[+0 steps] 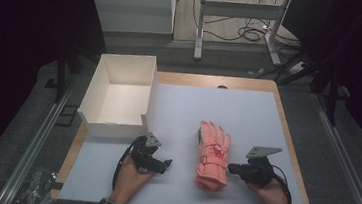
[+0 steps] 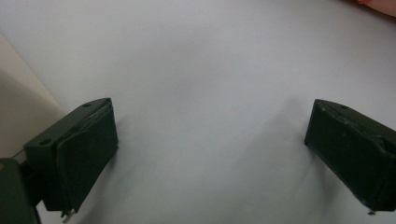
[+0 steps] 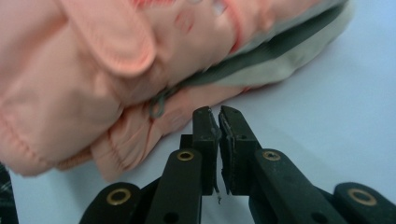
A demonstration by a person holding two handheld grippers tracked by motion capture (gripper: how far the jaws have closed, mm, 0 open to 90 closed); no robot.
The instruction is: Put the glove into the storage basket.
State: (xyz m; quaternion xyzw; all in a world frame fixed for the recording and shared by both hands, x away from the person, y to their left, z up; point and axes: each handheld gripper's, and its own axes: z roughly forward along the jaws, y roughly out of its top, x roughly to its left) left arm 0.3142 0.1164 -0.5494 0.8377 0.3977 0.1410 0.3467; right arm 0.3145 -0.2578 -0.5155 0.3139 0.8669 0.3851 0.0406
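On the white mat [image 1: 248, 113], a pink glove [image 1: 212, 155] lies right of centre. Just right of its cuff, the right gripper [image 3: 218, 122] holds its jaws pressed together on nothing. Well left, near the white box [image 1: 119, 96], the left gripper [image 2: 210, 140] has its jaws spread wide.

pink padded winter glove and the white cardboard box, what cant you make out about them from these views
- Pink padded winter glove: its palm side lies against the pale blue mat in the high view; the emblem on its back is too small to read.
- In the right gripper view the glove is blurred and cut off by the top and left edges, beyond the shut right claw.
- White cardboard box: its near wall hides the floor strip behind it in the high view.
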